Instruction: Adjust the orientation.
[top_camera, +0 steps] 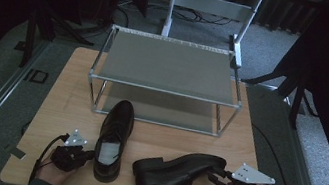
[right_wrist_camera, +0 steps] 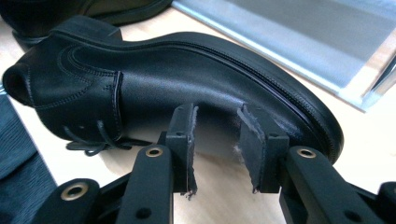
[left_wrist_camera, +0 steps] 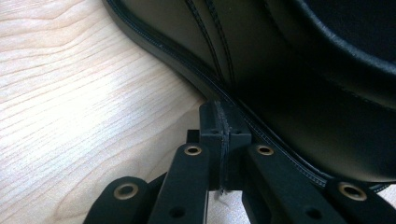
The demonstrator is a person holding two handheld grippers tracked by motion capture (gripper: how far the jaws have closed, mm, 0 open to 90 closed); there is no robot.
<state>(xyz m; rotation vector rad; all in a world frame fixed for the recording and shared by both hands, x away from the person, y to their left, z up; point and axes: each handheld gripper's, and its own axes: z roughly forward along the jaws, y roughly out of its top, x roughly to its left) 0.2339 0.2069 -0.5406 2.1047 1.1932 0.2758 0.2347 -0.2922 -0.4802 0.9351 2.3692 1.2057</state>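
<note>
I see two black leather shoes on the table: the left shoe (top_camera: 113,140) upright, toe toward the rack, the right shoe (top_camera: 178,173) tipped on its side.

Shoes (top_camera: 174,173): smooth black leather, soft sheen
Table (top_camera: 64,106): pale matt wood grain
Rack (top_camera: 163,89): grey metal frame

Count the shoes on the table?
2. An upright shoe stands by the left gripper; a tipped shoe lies on its side at the right gripper. None on the rack.

Jaws closed beside black shoe (left_wrist_camera: 289,93); wooden table (left_wrist_camera: 70,93).
</note>
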